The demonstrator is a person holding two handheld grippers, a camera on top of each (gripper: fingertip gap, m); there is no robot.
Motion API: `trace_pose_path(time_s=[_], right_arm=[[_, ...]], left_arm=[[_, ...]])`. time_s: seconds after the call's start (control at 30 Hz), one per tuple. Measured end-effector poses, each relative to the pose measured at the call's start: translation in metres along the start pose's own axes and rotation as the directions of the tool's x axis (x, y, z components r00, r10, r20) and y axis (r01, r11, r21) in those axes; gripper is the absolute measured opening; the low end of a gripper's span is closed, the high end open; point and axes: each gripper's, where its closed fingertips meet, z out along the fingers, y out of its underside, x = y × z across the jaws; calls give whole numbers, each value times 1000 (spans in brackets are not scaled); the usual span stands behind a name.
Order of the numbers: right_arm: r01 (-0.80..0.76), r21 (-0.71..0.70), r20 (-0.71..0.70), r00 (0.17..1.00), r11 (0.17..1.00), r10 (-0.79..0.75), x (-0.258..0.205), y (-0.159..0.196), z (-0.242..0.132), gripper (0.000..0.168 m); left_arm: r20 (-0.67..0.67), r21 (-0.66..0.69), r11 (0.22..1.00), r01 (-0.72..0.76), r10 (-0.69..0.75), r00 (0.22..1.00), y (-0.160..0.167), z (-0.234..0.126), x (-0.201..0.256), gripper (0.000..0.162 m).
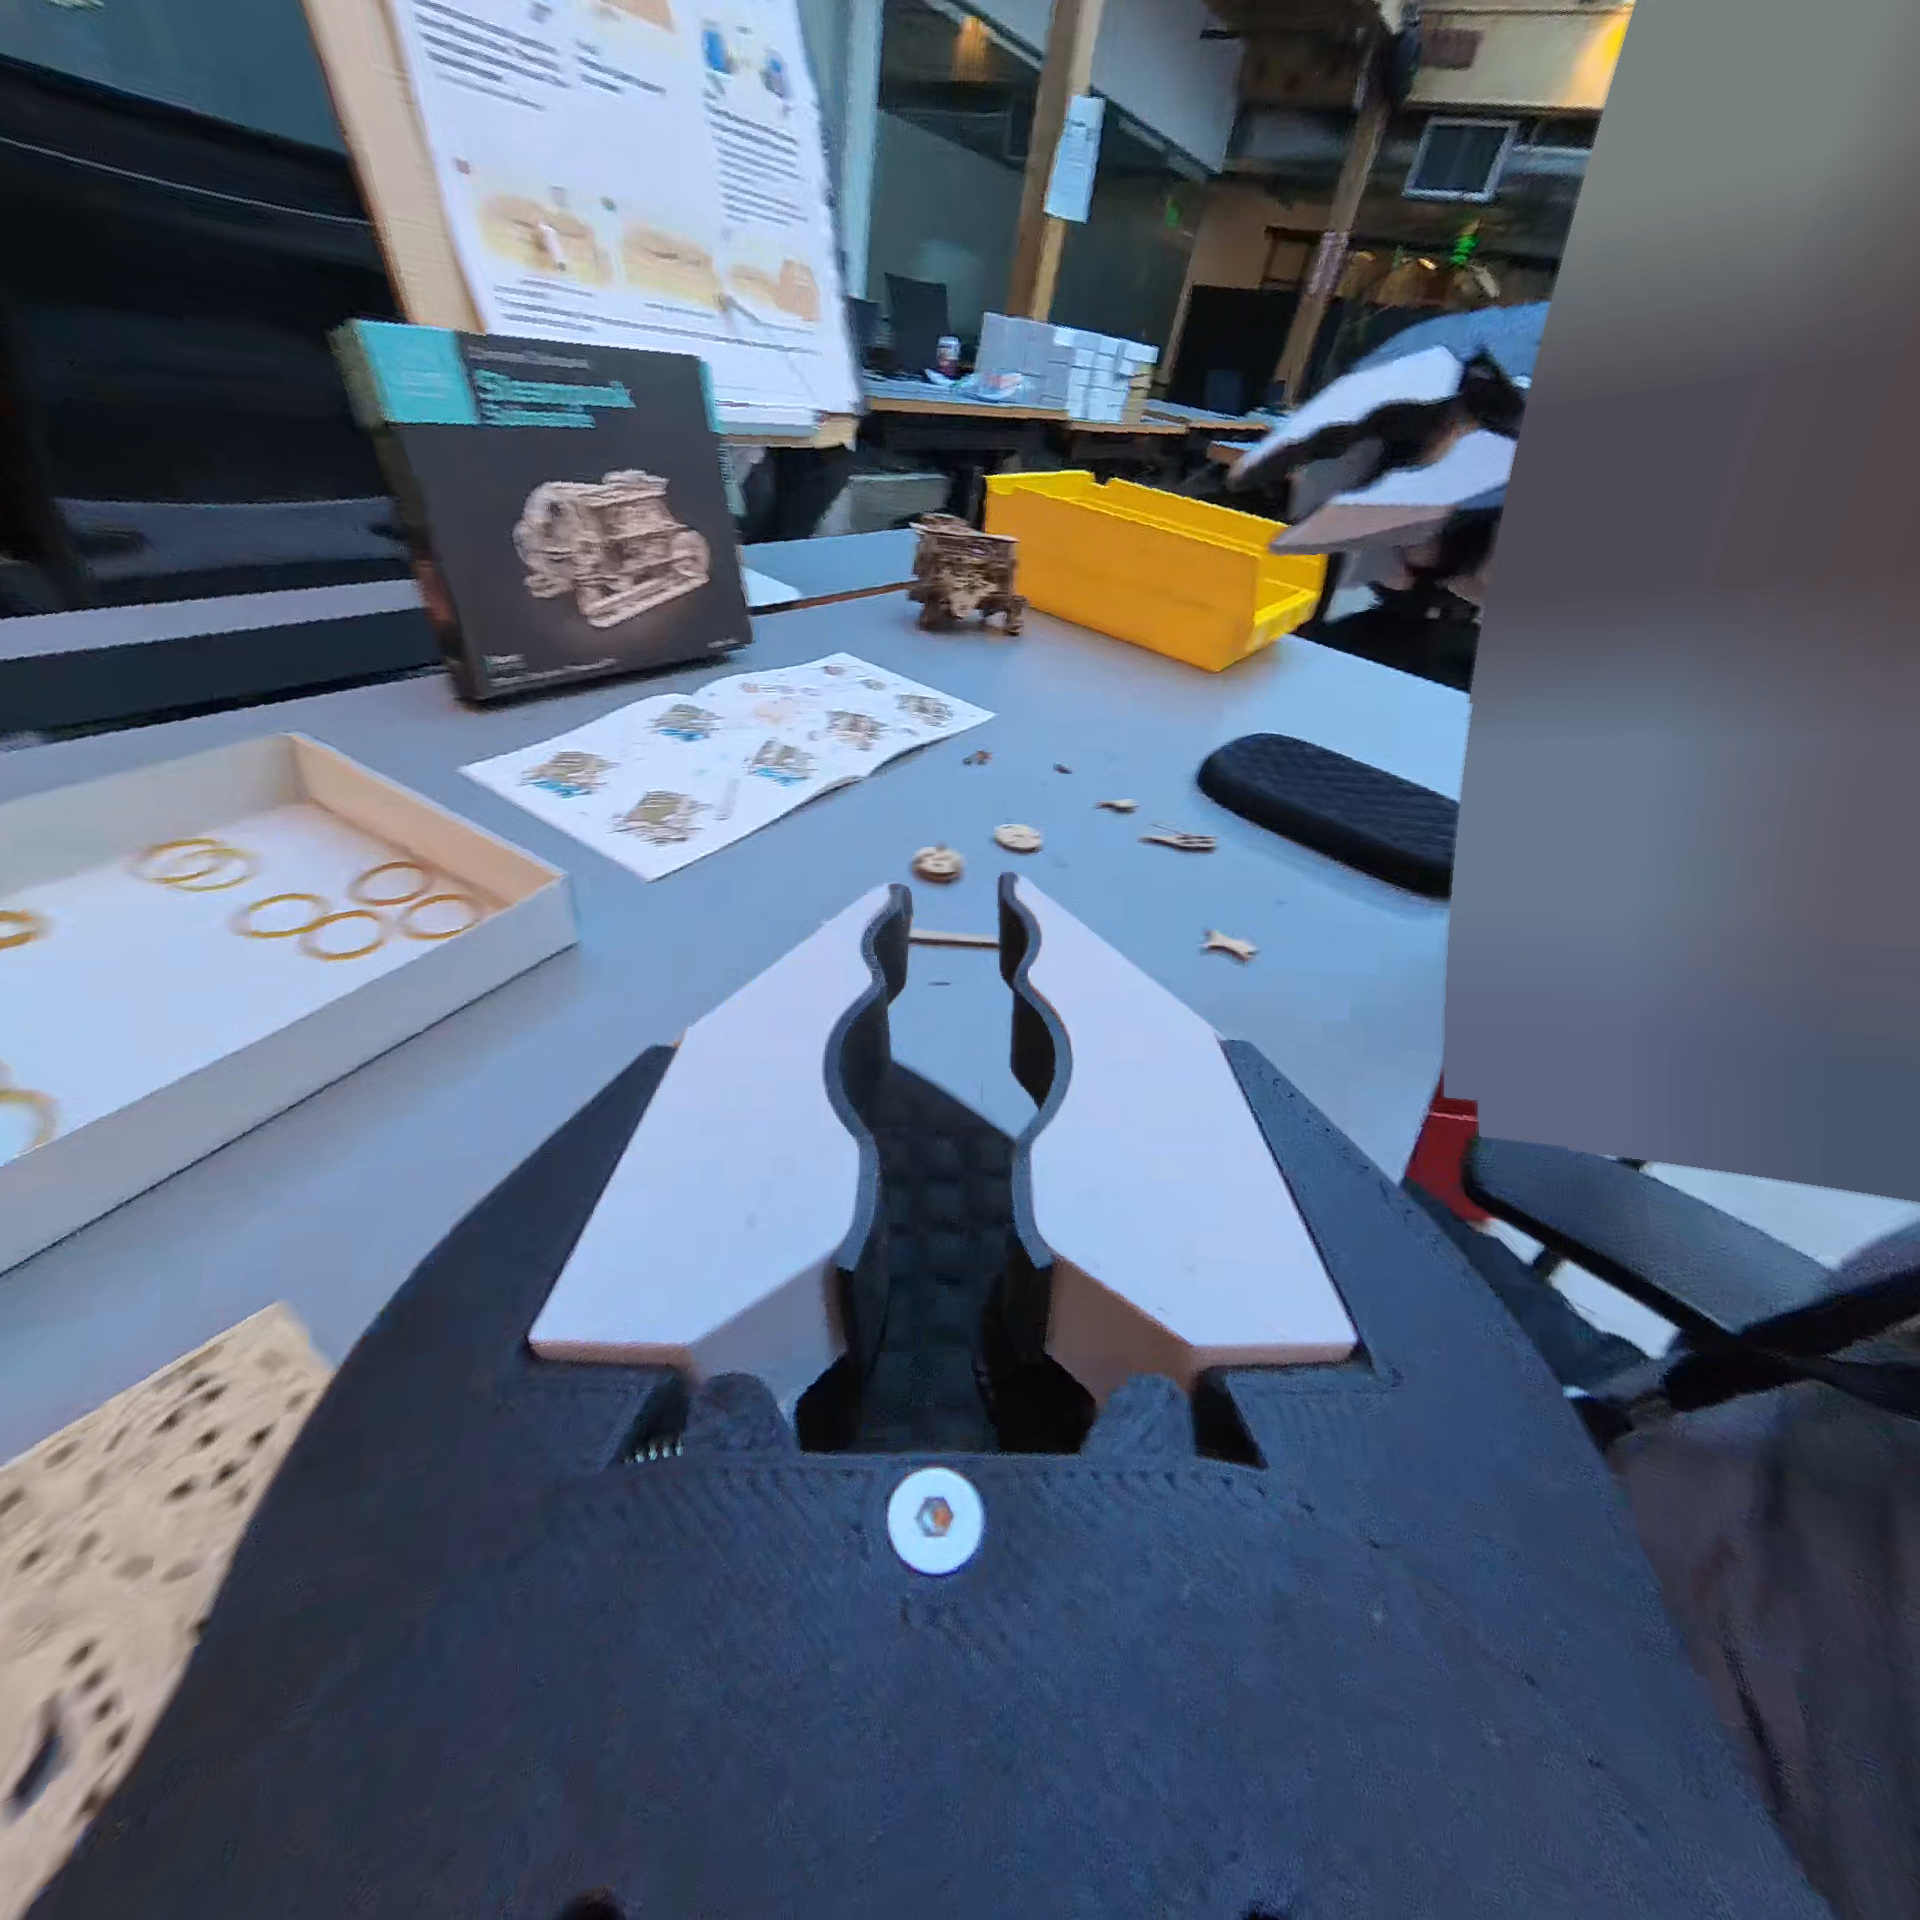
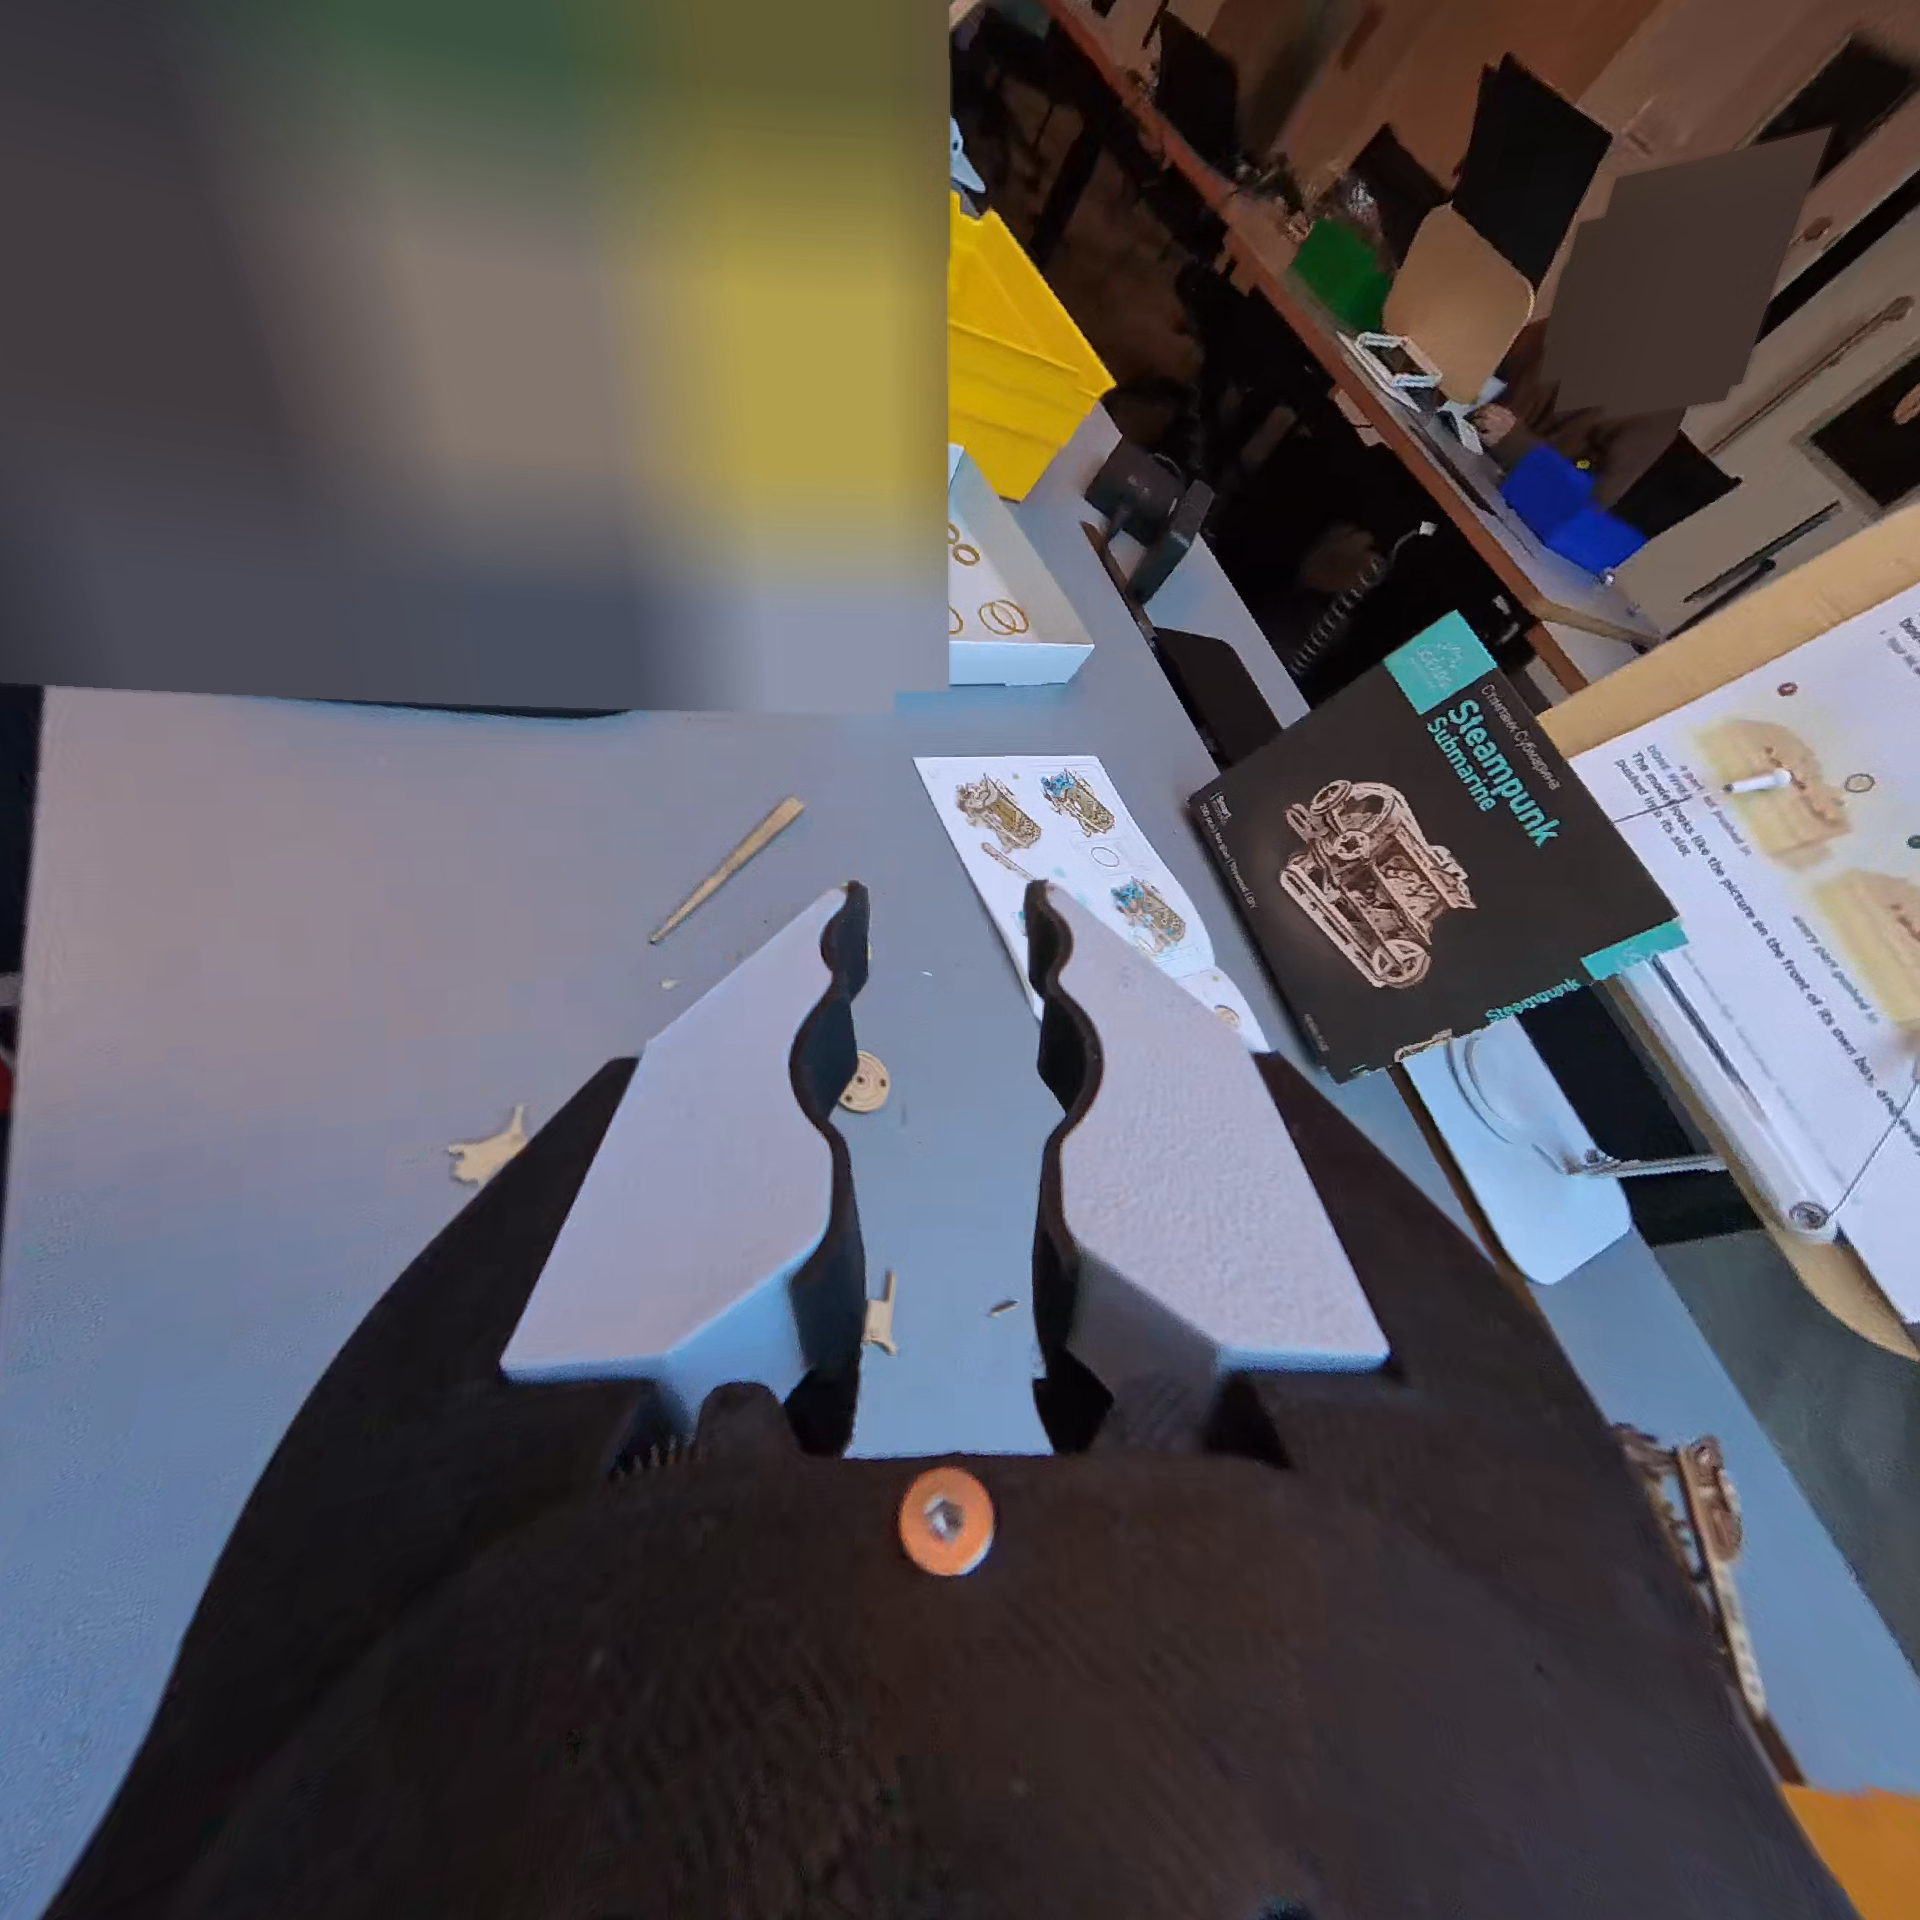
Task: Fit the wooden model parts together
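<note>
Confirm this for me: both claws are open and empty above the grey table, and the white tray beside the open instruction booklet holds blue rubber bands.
One detail is wrong: the bands are yellow, not blue. The left wrist view shows the yellow rubber bands lying in the white tray beside the open instruction booklet. The rest stands: the left claw and right claw are both open and empty above the grey table.

Left gripper (image 1: 954, 902) held low and level, fingers parted by a narrow gap, nothing between them. Right gripper (image 2: 945, 904) raised higher, tilted downward, fingers spread wider and empty; also seen from the left wrist view, up at the right (image 1: 1382, 457).
</note>
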Motion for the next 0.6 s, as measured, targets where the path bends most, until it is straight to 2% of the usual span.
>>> trace_pose_path(time_s=[0.13, 0.23, 0.33, 0.4, 0.43, 0.47, 0.57, 0.6], right_arm=[[100, 68, 134, 985, 993, -109, 33, -5, 10, 29], [35, 142, 232, 970, 989, -67, 61, 1, 20, 29], [-80, 182, 300, 954, 980, 22, 76, 17, 21, 27], [-100, 239, 317, 948, 966, 19, 81, 27, 20, 26], [-123, 247, 347, 937, 961, 31, 79, 35, 21, 25], [-140, 237, 366, 929, 961, 45, 77, 46, 24, 24], [-218, 161, 461, 879, 963, 122, 61, 80, 32, 24], [-224, 119, 470, 871, 967, 144, 55, 94, 36, 24]], left_arm=[[-77, -117, 990, -80, 72, 994, -5, 47, 29, 15], [-149, -193, 973, -129, 101, 984, 3, 87, 54, 19], [-299, -341, 908, -243, 141, 944, 44, 125, 89, 19], [-344, -494, 791, -362, 205, 916, 86, 142, 93, 6], [-352, -543, 743, -392, 221, 909, 102, 149, 93, 9], [-378, -555, 726, -406, 214, 900, 111, 156, 100, 15], [-412, -521, 768, -372, 156, 898, 117, 174, 119, 21], [-397, -529, 766, -365, 157, 904, 121, 180, 119, 29]])
